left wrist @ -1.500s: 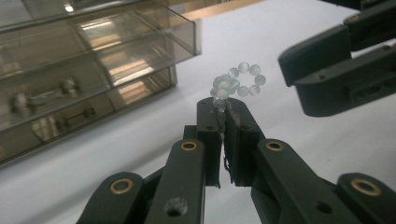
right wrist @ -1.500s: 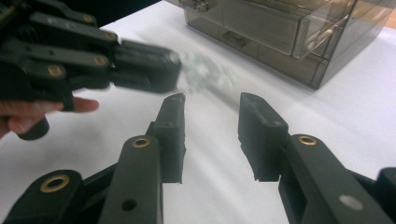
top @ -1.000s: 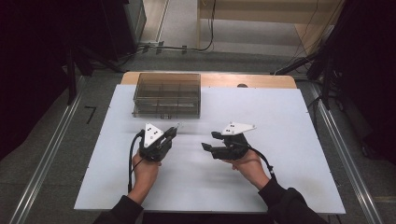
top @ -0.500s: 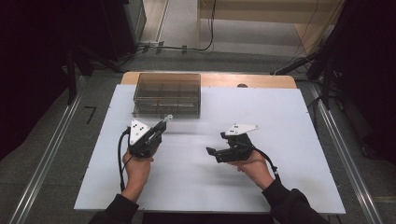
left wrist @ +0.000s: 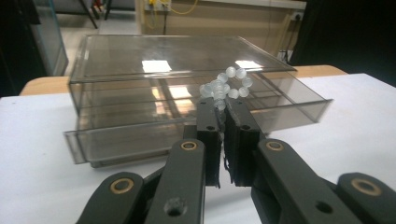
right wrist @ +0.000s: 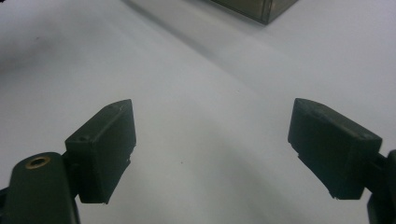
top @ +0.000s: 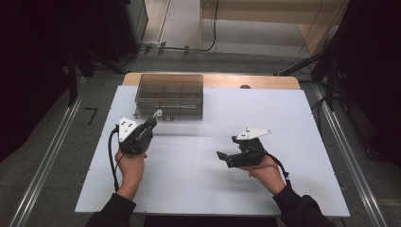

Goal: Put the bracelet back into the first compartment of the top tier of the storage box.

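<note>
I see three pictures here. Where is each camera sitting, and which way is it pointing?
High view: above the person's side, looking forward and down on the white table; both forearms, the left gripper and the right gripper show.
Left gripper view: rides the left gripper, looking along its shut jaws, which pinch a bead bracelet, toward the clear box.
Right gripper view: rides the right gripper, facing bare table between open jaws.
Shared: high and left gripper views both show box and bracelet.

The left gripper [top: 152,119] is held in the left hand [top: 130,163], forearm reaching forward, its fingers [left wrist: 208,135] pressed nearly together. The right gripper [top: 226,157], in the right hand [top: 265,171], points leftward, and its fingers [right wrist: 105,144] have just been opening, spread wide with nothing between them.
</note>
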The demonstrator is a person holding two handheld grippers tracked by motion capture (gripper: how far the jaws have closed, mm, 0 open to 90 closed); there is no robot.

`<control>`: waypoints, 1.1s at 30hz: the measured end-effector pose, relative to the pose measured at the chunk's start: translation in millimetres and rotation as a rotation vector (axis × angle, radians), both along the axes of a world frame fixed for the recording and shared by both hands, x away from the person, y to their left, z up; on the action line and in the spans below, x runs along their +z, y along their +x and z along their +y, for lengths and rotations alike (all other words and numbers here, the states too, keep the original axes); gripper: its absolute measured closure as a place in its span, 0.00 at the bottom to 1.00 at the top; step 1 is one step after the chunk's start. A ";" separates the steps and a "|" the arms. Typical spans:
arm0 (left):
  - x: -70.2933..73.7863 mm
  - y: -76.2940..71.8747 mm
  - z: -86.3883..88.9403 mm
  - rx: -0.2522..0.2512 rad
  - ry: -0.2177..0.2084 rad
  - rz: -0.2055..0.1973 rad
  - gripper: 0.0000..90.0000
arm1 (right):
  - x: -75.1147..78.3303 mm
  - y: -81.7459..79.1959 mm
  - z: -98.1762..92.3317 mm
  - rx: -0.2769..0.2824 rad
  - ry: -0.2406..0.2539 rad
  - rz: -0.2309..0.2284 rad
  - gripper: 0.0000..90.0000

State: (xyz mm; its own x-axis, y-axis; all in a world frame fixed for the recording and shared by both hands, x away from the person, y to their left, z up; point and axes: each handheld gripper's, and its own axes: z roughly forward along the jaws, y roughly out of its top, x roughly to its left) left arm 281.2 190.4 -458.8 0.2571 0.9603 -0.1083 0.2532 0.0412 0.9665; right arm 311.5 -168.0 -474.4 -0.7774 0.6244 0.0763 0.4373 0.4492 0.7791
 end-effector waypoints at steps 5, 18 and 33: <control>0.4 6.2 8.2 0.035 -0.006 -0.005 0.95 | -0.5 -3.2 -10.2 -0.014 0.001 0.010 0.15; 3.2 25.1 26.3 0.100 -0.017 -0.029 0.95 | -2.6 -13.3 -39.7 -0.060 -0.002 0.016 0.15; -5.7 44.8 27.7 0.118 0.010 0.012 0.95 | -3.2 -24.1 -67.9 -0.115 0.017 0.025 0.16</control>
State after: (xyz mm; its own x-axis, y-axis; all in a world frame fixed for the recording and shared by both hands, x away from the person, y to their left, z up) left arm 326.1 218.1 -464.5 0.1414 0.9848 -0.1007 0.2586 0.0615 0.9640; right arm 287.4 -235.8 -477.5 -0.6985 0.7077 0.1062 0.5046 0.3818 0.7744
